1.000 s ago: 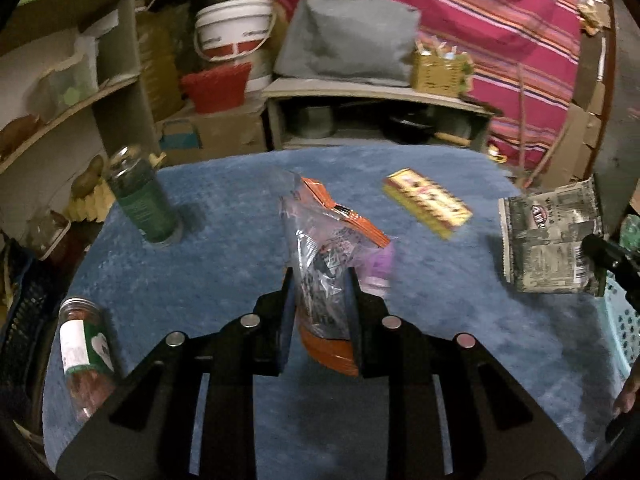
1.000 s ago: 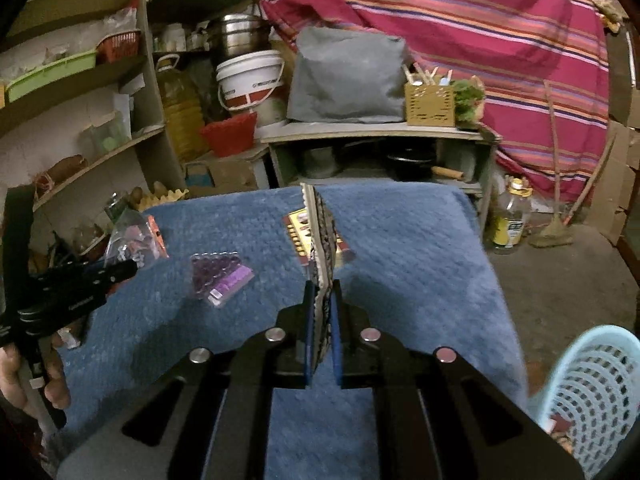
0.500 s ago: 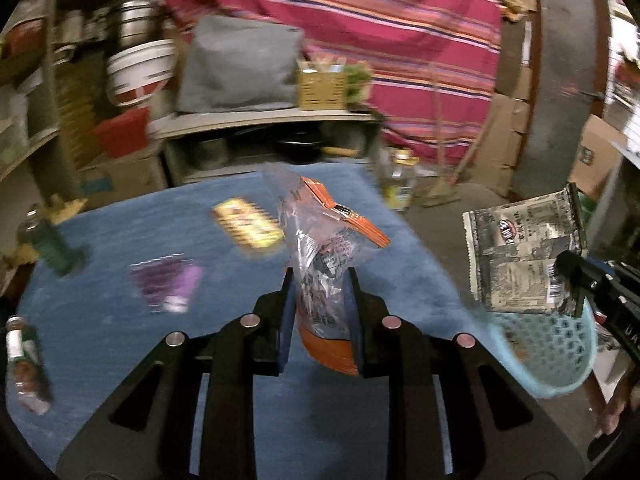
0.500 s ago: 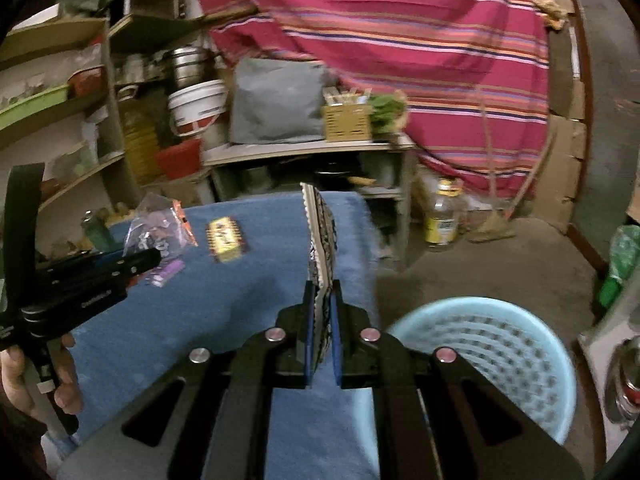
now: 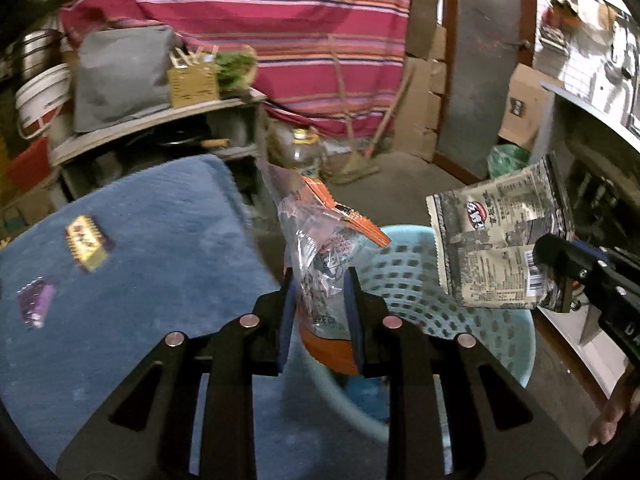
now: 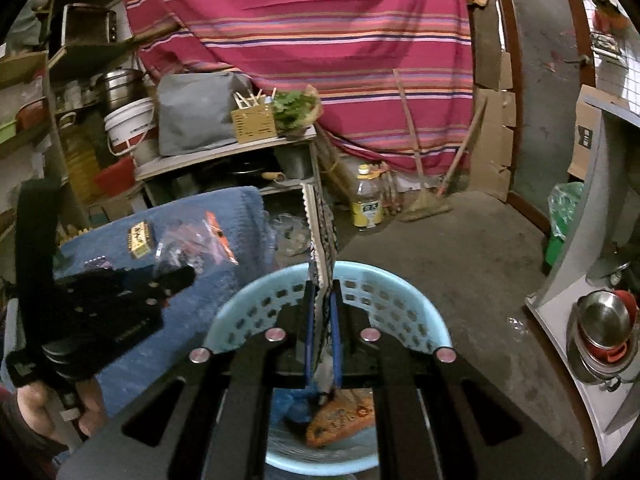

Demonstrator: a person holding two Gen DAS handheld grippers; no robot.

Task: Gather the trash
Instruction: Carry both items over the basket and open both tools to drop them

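Blue-clothed table (image 5: 152, 240), striped curtain (image 6: 320, 40) behind — left tongs (image 5: 320, 300) grasp clear wrapper (image 5: 320, 248), right tongs (image 6: 321, 312) grey packet (image 6: 320, 232).

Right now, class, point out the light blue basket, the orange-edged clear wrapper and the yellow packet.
light blue basket (image 6: 394, 306): right wrist view, perforated far wall.
orange-edged clear wrapper (image 5: 320, 256): left wrist view, crinkled clear middle.
yellow packet (image 5: 85, 242): left wrist view, printed face.

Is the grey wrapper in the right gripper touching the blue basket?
Cannot tell. In the right wrist view the grey wrapper overlaps the blue basket; neither view shows contact or gap.
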